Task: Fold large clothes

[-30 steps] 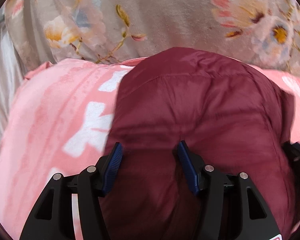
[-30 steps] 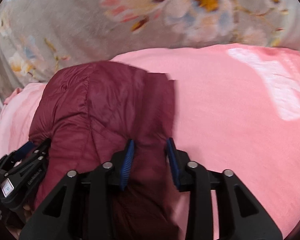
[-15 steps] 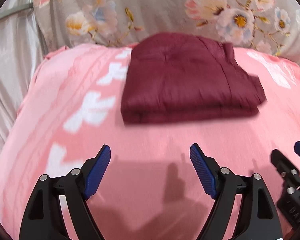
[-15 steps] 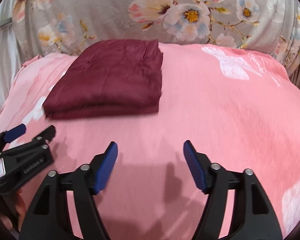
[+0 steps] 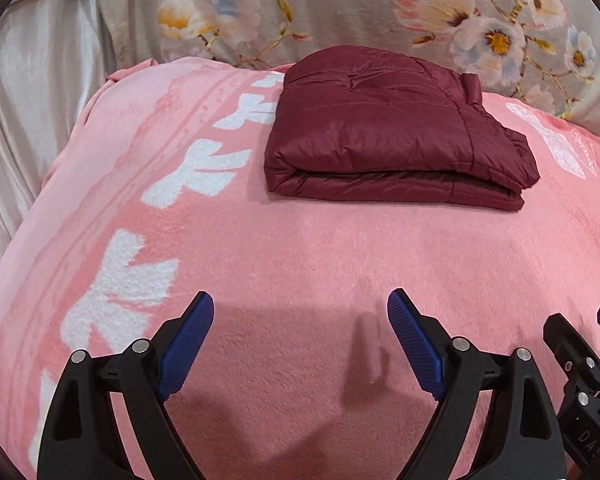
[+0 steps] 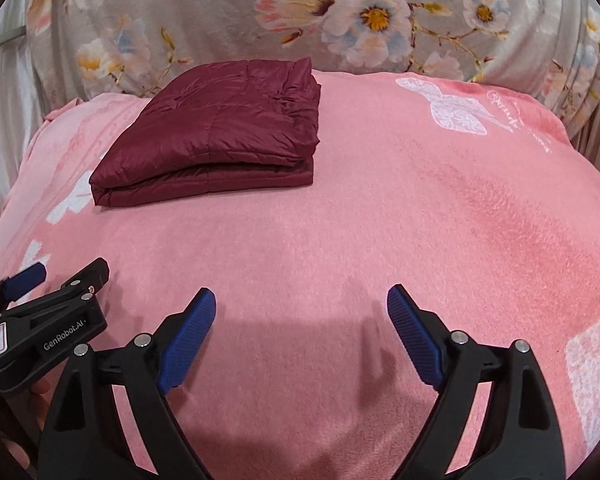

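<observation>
A dark red quilted jacket [image 5: 388,128] lies folded into a flat rectangle at the far side of the pink blanket [image 5: 300,264]. It also shows in the right wrist view [image 6: 220,136], far left. My left gripper [image 5: 300,312] is open and empty, held well back from the jacket over the near part of the blanket. My right gripper [image 6: 300,308] is open and empty too, at the same distance. The left gripper also shows at the lower left of the right wrist view [image 6: 52,276], and part of the right gripper shows at the lower right of the left wrist view [image 5: 580,344].
A grey floral fabric [image 5: 340,8] rises behind the blanket. A pale satin cloth [image 5: 28,100] hangs at the left. The blanket has white bow prints [image 5: 204,172] along its left side and a white print [image 6: 456,108] at the far right.
One second ago both grippers were shut on the jacket. They have let go, opened wide and drawn back toward me. The jacket now lies folded on the blanket.
</observation>
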A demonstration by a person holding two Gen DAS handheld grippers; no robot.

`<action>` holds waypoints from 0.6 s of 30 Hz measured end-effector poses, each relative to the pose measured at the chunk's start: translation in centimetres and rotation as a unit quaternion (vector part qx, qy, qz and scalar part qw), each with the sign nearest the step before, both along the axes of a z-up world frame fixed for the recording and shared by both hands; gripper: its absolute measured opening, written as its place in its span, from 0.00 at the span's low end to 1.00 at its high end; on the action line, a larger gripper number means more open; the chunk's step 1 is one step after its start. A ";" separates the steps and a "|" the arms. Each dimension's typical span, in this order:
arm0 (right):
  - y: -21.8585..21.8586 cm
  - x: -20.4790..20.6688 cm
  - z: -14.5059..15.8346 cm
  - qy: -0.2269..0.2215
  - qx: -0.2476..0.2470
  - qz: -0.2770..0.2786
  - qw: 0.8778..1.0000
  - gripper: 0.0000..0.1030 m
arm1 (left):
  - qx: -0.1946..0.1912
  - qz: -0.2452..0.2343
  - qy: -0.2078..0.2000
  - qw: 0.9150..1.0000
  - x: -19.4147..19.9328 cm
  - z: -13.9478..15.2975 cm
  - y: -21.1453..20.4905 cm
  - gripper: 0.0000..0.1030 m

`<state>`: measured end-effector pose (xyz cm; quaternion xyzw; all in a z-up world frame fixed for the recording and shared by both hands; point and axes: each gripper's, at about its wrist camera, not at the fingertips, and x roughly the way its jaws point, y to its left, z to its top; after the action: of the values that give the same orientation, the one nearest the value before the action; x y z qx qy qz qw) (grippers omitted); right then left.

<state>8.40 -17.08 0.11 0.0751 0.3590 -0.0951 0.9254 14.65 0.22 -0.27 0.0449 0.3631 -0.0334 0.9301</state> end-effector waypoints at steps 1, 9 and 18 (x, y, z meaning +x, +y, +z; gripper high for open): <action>0.1 0.0 0.0 0.001 -0.005 0.000 1.000 0.83 | -0.007 0.005 0.000 1.000 0.1 0.0 0.3 0.84; 0.4 0.0 0.2 -0.002 -0.016 0.000 1.000 0.83 | 0.006 0.002 -0.003 1.000 0.2 -0.1 0.1 0.84; 0.5 -0.1 0.3 -0.005 -0.017 0.002 1.000 0.83 | 0.026 -0.009 -0.013 1.000 0.0 0.0 -0.5 0.84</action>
<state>8.27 -16.61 0.40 0.0589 0.3530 -0.0990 0.9285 14.62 -0.29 -0.31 0.0732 0.3516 -0.0318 0.9328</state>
